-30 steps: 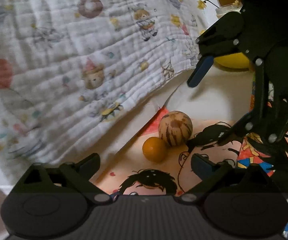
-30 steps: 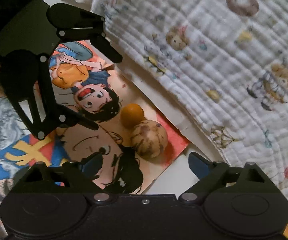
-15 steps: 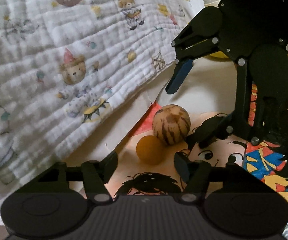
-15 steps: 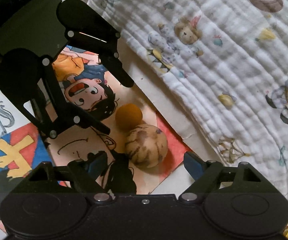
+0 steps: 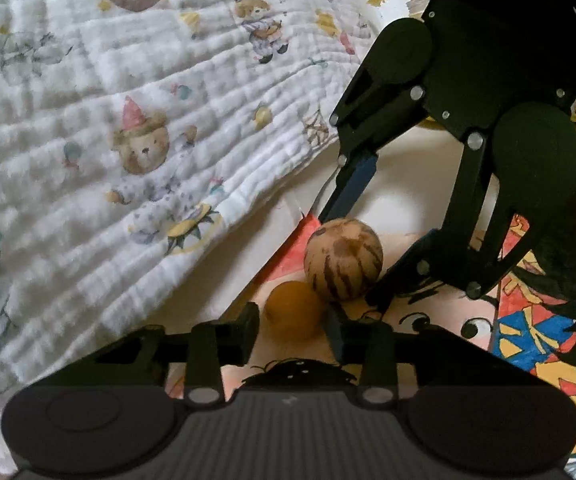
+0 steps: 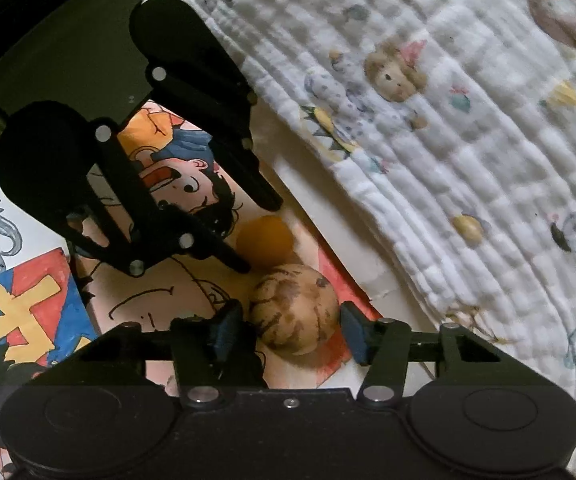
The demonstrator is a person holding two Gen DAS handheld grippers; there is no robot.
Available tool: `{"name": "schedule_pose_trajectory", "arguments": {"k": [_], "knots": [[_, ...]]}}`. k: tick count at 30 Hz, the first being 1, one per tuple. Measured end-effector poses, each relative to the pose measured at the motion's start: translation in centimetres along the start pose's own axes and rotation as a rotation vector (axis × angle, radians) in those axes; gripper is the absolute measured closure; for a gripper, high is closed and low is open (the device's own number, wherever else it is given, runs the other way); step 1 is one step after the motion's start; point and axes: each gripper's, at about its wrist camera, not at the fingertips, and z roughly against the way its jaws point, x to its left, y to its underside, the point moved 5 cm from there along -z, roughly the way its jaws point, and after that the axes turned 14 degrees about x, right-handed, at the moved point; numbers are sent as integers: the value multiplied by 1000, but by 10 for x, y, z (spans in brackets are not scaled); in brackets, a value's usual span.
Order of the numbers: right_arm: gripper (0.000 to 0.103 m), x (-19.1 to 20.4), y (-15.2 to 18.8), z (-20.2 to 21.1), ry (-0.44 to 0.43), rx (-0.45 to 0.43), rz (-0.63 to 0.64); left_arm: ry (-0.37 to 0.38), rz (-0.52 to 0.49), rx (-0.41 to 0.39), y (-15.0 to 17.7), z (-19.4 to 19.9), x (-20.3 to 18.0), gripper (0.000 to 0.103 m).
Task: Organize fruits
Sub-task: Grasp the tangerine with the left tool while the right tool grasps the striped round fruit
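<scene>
Across the upper part of both views spreads a white quilted blanket [image 5: 120,128] printed with bears, donuts and small fruits, its edge lying over a pale table surface [image 5: 400,208]. Below that edge lies a bright cartoon poster [image 6: 40,312] with drawn faces and red, blue and yellow patches, and the two fruits sit on its corner near the blanket.

The right gripper [image 6: 291,330] has its fingers set around the striped brown fruit [image 6: 293,310], one blue pad on each side with small gaps showing, so the fingers are at a middling spread and not clamped. In the left wrist view this same gripper comes down from the upper right, and the striped fruit lies between its two fingers.

The left gripper [image 5: 292,326] has its fingers drawn fairly narrow on either side of the small orange fruit [image 5: 294,314]; whether the pads touch it cannot be told. The orange fruit touches the striped one, lying just beside it on the poster.
</scene>
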Motion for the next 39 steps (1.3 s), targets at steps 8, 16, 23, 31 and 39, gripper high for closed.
{"name": "schedule_pose_trajectory", "arguments": {"k": [8, 16, 23, 31, 39], "knots": [[52, 5, 2, 1, 23, -12, -1, 11, 28, -3, -2, 7, 0, 69], [53, 14, 10, 4, 96, -61, -43, 24, 131, 20, -1, 13, 2, 70], [53, 23, 15, 2, 123, -88, -56, 43, 174, 34, 5, 23, -2, 70], [52, 12, 12, 4, 60, -59, -130, 50, 195, 45, 5, 24, -2, 70], [51, 1, 9, -3, 16, -51, -187, 76, 236, 27, 9, 25, 3, 70]]}}
